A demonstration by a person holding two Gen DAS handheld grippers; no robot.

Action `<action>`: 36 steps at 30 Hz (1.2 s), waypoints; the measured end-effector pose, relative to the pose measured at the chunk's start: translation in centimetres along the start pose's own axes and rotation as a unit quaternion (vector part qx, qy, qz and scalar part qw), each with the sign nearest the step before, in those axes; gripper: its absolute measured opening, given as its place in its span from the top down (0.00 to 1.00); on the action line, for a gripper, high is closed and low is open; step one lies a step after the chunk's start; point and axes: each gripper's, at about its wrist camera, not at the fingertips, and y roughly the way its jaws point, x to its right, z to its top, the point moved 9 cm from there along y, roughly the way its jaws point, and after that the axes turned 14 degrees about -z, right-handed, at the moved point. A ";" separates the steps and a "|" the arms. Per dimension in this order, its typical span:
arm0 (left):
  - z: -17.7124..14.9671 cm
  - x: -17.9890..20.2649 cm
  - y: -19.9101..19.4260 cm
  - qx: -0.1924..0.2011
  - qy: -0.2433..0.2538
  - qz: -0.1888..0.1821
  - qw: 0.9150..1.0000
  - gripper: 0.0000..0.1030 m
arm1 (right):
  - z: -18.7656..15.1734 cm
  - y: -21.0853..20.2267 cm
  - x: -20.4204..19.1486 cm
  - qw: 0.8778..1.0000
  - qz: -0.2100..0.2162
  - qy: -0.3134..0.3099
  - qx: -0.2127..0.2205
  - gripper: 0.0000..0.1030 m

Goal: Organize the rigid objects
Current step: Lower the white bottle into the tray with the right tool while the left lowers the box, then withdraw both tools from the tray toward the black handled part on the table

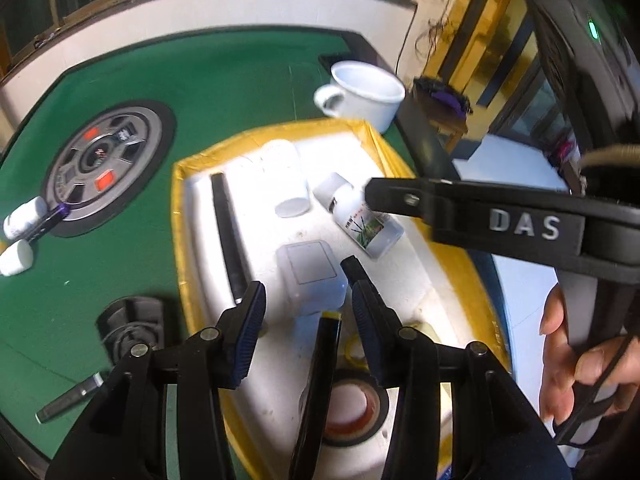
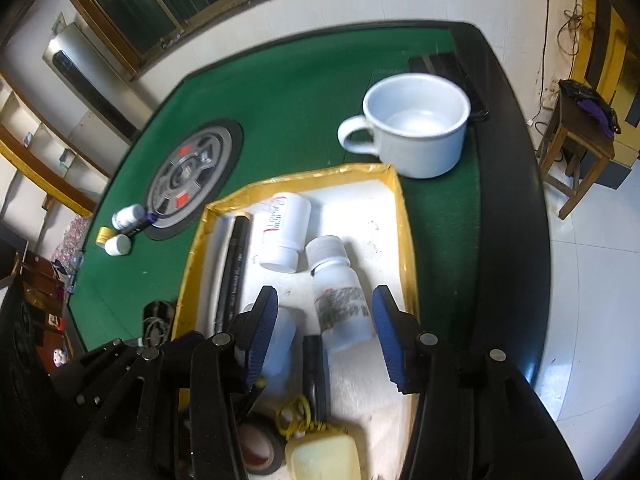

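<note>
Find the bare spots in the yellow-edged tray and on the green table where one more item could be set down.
Tray: bare white floor in the far right corner, beyond the labelled bottle; the near end is crowded around the tape roll and yellow case. Table: open felt between the round centre panel and the white mug.

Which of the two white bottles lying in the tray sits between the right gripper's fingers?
The bottle with the green-pictured label, cap pointing toward the mug. It lies between the right gripper fingers, untouched. The other bottle lies farther back, beside the black marker.
</note>
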 end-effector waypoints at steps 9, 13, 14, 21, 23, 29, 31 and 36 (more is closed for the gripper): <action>-0.9 -2.7 -6.1 0.064 -0.042 -0.002 0.997 0.58 | -1.5 -3.3 -4.5 0.998 0.050 -0.026 0.007 0.57; -2.1 -5.0 -8.3 0.084 -0.068 0.011 0.994 0.58 | -2.6 -3.3 -8.0 0.996 0.073 -0.052 -0.006 0.57; -2.4 -5.4 -8.5 0.085 -0.072 0.014 0.994 0.58 | -2.8 -3.2 -8.8 0.995 0.076 -0.058 -0.009 0.57; -5.6 -9.5 -11.5 0.102 -0.112 0.045 0.987 0.58 | -4.3 -2.2 -14.7 0.990 0.101 -0.100 -0.024 0.56; -6.5 -10.6 -12.1 0.104 -0.124 0.052 0.985 0.58 | -4.6 -1.7 -15.9 0.988 0.101 -0.114 -0.031 0.53; -8.5 -13.3 -14.2 0.108 -0.144 0.071 0.981 0.58 | -5.1 1.9 -19.9 0.978 0.079 -0.184 -0.051 0.52; -8.8 -14.1 -14.9 0.112 -0.148 0.078 0.980 0.58 | -4.9 2.9 -20.2 0.976 0.053 -0.204 -0.049 0.51; -10.0 -16.0 -16.8 0.117 -0.152 0.104 0.976 0.58 | -4.7 6.3 -21.0 0.965 0.000 -0.257 -0.052 0.39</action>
